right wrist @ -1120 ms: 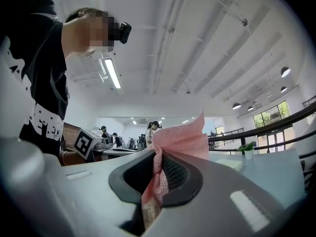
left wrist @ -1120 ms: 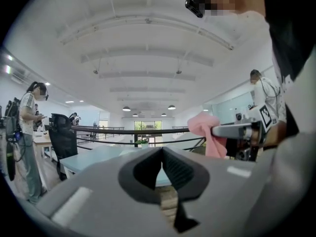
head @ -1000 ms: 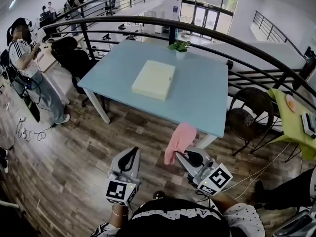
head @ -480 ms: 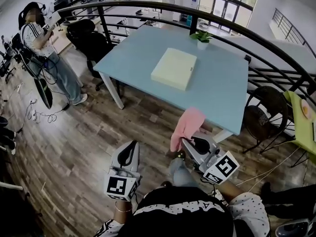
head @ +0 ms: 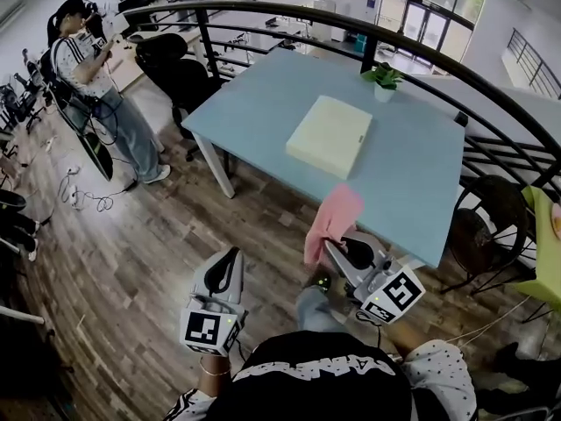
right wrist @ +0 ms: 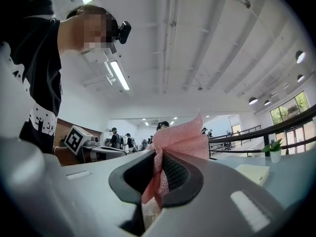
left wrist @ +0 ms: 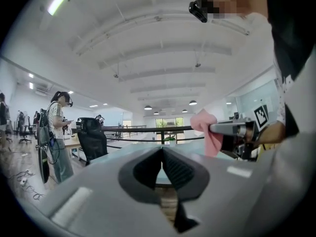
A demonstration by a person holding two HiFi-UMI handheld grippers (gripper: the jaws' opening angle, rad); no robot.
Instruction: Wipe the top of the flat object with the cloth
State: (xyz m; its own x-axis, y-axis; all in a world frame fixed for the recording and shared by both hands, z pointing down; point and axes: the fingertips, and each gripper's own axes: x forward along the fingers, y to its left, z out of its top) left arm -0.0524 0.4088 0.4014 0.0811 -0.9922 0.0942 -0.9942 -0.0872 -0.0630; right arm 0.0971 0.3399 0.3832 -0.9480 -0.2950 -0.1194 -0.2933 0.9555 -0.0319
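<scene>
Pink cloth (head: 331, 222) is pinched between the jaws of the right gripper (head: 337, 251). In the right gripper view the jaws press on a bunched fold of it. The rest of the fabric fans out past the tips, and one strip trails back between the dark pads. In the head view the cloth stands out beyond the gripper, over the wooden floor (head: 131, 261), and its far end lies at the near edge of the blue table (head: 412, 174) as seen from above. The left gripper (head: 230, 261) is held lower and to the left of it, well apart from the cloth. In its own view its jaws are pressed together at the tips with nothing between them. Each gripper carries a cube with square black-and-white markers at its rear end, close to the person's body. The flat pad (head: 330, 136), pale yellow and rectangular, lies flat near the middle of the table, well apart from both grippers and from the cloth, with its top bare. A small potted plant (head: 384, 79) stands on the table beyond the pad, near the far edge. A curved black railing (head: 263, 11) runs behind the table. To the left a black office chair (head: 175, 68) stands beside the table's corner, and farther left a person (head: 96, 77) stands on the floor.
</scene>
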